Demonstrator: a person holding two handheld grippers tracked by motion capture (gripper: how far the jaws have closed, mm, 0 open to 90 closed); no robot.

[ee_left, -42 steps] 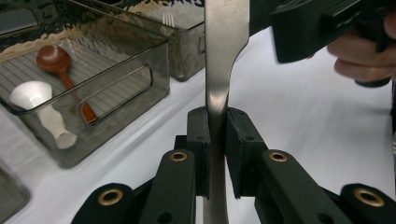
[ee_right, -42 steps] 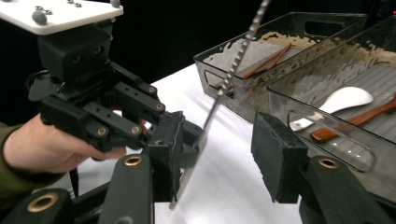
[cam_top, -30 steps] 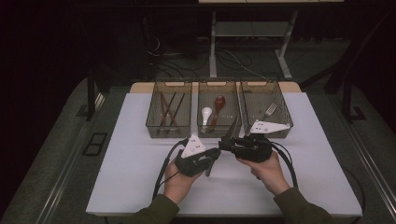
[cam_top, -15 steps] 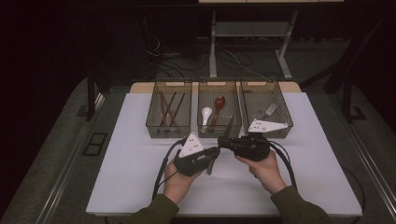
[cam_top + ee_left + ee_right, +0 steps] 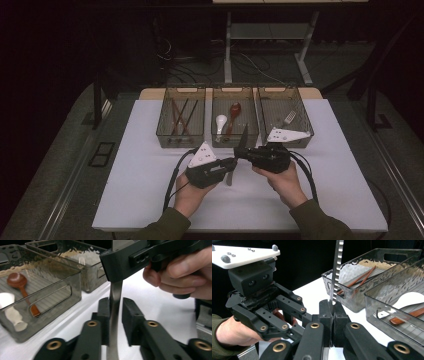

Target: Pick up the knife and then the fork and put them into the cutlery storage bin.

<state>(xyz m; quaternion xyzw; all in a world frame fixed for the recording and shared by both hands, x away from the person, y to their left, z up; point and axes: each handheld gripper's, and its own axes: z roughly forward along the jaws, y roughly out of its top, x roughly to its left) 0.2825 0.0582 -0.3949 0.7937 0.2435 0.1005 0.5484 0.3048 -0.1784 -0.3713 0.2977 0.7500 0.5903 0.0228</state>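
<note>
Standing upright between the two grippers, a metal knife (image 5: 336,270) is clamped by the right gripper (image 5: 332,315), whose pads press together on the blade just below its serrated edge. In the high view the knife (image 5: 242,142) rises toward 12 o'clock from the meeting point of the grippers, over the white table (image 5: 140,200), just in front of the middle bin. The left gripper (image 5: 116,312) has its jaws on either side of the knife's handle (image 5: 115,315): the left pad seems to touch it, the right pad stands a little apart, and the jaws have just been opening. The right gripper (image 5: 252,155) sits at 3 o'clock of the left gripper (image 5: 227,167), nearly touching. At 12 o'clock stand three bins: the left bin (image 5: 181,135) holds chopsticks (image 5: 180,116), the middle bin (image 5: 235,140) two spoons (image 5: 227,120), the right bin (image 5: 299,105) a fork (image 5: 286,119).
</note>
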